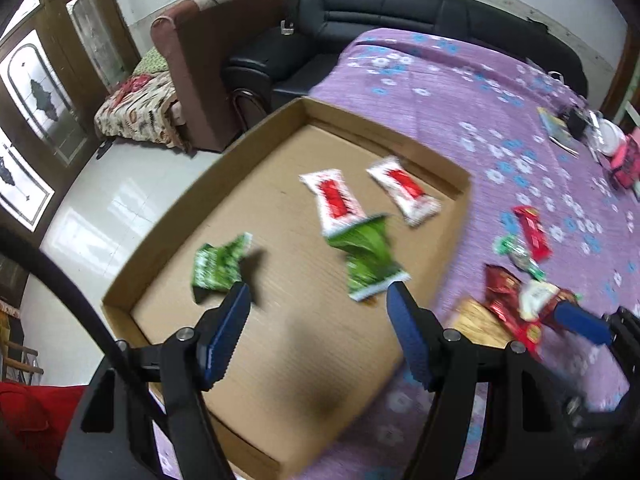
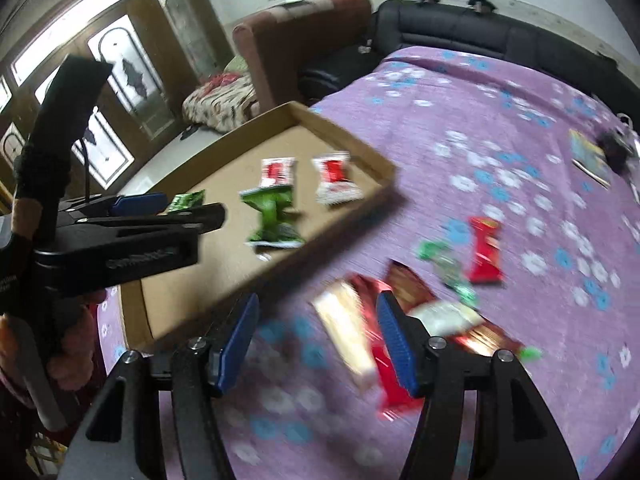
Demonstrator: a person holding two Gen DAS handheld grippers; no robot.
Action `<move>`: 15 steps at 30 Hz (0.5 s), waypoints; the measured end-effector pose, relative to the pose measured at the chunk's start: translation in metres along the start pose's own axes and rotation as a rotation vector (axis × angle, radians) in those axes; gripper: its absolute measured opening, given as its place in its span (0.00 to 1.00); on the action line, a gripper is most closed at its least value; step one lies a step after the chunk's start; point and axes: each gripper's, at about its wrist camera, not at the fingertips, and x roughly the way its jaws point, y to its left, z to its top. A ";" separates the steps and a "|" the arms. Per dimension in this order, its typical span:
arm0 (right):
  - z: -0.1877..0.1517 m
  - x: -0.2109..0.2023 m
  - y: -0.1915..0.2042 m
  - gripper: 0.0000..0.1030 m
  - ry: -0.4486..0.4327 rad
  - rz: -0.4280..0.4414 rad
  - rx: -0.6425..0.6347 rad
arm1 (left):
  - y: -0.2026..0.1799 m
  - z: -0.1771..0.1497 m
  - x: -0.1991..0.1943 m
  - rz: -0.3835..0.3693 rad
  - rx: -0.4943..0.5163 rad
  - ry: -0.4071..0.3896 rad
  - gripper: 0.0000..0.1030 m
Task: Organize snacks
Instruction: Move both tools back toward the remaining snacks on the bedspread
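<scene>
A shallow brown cardboard tray lies on a surface covered with a purple cloth printed with blue and white flowers. Four snack packets are inside it: two white packets with red centres, one beside the other toward the far wall of the tray, and two green packets. One crumpled green packet lies near the left side; the other green packet lies just in front of the first white one and overlaps its near end.

The left gripper hangs over the tray's near part with its blue-padded jaws wide apart and nothing between them; both green packets lie beyond the tips.

More snacks lie loose on the cloth to the right of the tray, blurred by motion. In the right wrist view these are one bright red wrapped bar, one green and white wrapper just beside it, and a pile nearer the camera: a long beige packet, at least two dark red foil packets and a white-labelled packet. The exact count in the pile cannot be told.

The right gripper is above this pile, jaws parted about halfway and holding nothing; the beige and red packets show in the gap, below the pads.
</scene>
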 end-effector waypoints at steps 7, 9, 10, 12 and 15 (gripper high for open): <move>-0.033 -0.020 -0.073 0.62 -0.002 -0.079 0.103 | -0.037 -0.028 -0.009 -0.070 0.027 0.027 0.69; -0.040 -0.020 -0.082 0.62 -0.001 -0.078 0.107 | -0.046 -0.036 -0.006 -0.084 0.032 0.045 0.69; -0.043 -0.020 -0.084 0.62 -0.006 -0.073 0.095 | -0.051 -0.040 -0.005 -0.088 0.036 0.058 0.69; -0.043 -0.017 -0.082 0.62 -0.020 -0.080 0.061 | -0.058 -0.046 -0.002 -0.091 0.047 0.078 0.69; -0.037 -0.005 -0.081 0.62 -0.020 -0.093 0.003 | -0.066 -0.054 0.002 -0.086 0.055 0.101 0.69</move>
